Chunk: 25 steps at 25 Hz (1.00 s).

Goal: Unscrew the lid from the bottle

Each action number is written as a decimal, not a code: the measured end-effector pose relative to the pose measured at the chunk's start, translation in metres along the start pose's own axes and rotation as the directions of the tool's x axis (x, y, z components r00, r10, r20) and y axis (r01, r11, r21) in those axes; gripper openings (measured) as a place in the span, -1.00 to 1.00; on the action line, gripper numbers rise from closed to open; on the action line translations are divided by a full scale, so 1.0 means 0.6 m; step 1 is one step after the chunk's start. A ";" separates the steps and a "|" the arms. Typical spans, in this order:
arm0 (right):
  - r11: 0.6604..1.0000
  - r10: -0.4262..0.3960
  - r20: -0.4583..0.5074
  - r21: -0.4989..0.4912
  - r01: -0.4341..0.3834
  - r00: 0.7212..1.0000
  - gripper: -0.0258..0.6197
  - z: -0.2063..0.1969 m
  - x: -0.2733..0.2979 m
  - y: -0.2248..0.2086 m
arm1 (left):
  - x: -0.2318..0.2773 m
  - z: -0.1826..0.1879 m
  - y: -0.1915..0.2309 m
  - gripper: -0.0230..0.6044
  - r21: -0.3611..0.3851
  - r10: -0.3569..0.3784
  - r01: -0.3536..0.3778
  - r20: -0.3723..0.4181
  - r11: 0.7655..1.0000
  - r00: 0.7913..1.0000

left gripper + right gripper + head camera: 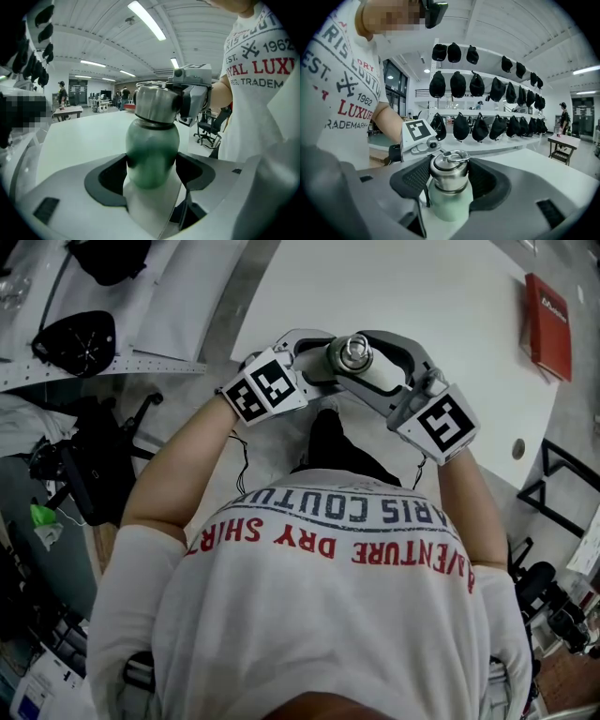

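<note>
The pale green metal bottle (152, 157) is held upright over the white table (422, 296), its body clamped by the left gripper (152, 171) and its round steel lid (449, 172) on top grasped by the right gripper (449, 180) from the other side.

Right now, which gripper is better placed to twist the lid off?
The right gripper: its jaws are closed on the steel lid, while the left gripper clamps the green bottle by its body and can hold it steady.
</note>
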State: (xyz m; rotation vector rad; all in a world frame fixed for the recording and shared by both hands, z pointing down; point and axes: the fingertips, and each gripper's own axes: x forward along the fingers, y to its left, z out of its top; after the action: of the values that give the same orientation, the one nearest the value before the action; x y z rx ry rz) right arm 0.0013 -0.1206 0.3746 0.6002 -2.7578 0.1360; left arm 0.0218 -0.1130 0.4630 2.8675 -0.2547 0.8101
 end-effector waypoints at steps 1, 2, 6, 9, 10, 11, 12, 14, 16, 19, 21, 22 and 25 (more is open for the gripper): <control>1.000 0.018 -0.003 -0.002 -0.018 1.000 -0.13 0.000 0.000 0.000 | 0.000 0.000 0.000 0.16 0.011 -0.019 0.019 -0.008 1.000 1.000; 0.999 0.037 -0.005 -0.003 -0.037 0.999 -0.13 0.000 0.000 0.001 | 0.000 0.000 0.000 0.16 0.023 -0.038 0.038 -0.017 0.999 0.999; 0.994 0.111 -0.021 -0.007 -0.111 0.994 -0.13 0.000 0.002 0.002 | -0.001 -0.001 0.000 0.16 0.069 -0.111 0.114 -0.054 0.991 0.992; 0.986 0.166 -0.038 -0.017 -0.167 0.985 -0.13 0.000 0.003 0.005 | -0.002 -0.002 -0.001 0.16 0.101 -0.162 0.169 -0.080 0.980 0.984; 0.982 0.185 -0.044 -0.025 -0.186 0.982 -0.13 0.001 0.004 0.006 | -0.002 -0.003 -0.001 0.16 0.114 -0.179 0.189 -0.090 0.975 0.980; 0.978 0.203 -0.050 -0.036 -0.205 0.978 -0.13 0.001 0.004 0.007 | -0.003 -0.004 -0.001 0.16 0.129 -0.196 0.208 -0.102 0.969 0.975; 0.974 0.220 -0.055 -0.050 -0.222 0.974 -0.13 0.002 0.005 0.008 | -0.003 -0.006 0.000 0.16 0.144 -0.212 0.228 -0.116 0.963 0.970; 0.965 0.247 -0.064 -0.071 -0.252 0.967 -0.13 0.003 0.006 0.009 | -0.004 -0.007 0.001 0.16 0.159 -0.241 0.262 -0.141 0.952 0.960; 0.958 0.269 -0.073 -0.084 -0.274 0.961 -0.13 0.003 0.006 0.010 | -0.003 -0.008 0.001 0.16 0.163 -0.260 0.284 -0.155 0.945 0.953; 0.952 0.288 -0.082 -0.087 -0.294 0.954 -0.13 0.001 0.006 0.010 | -0.002 -0.009 0.001 0.16 0.154 -0.269 0.293 -0.161 0.944 0.950; 0.951 0.291 -0.082 -0.086 -0.297 0.953 -0.13 0.001 0.005 0.009 | -0.001 -0.010 0.000 0.16 0.130 -0.270 0.292 -0.163 0.947 0.949; 0.952 0.289 -0.077 -0.081 -0.295 0.954 -0.13 0.002 0.004 0.009 | -0.001 -0.010 0.000 0.16 0.117 -0.269 0.289 -0.161 0.950 0.950; 0.962 0.269 -0.046 -0.041 -0.271 0.962 -0.13 0.009 0.000 0.006 | -0.003 -0.008 0.000 0.16 0.085 -0.245 0.258 -0.139 0.962 0.959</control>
State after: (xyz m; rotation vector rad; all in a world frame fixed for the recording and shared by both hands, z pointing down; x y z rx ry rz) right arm -0.0018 -0.1183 0.3695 0.2035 -2.7822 0.1422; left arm 0.0176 -0.1122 0.4658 2.8436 0.1706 0.9739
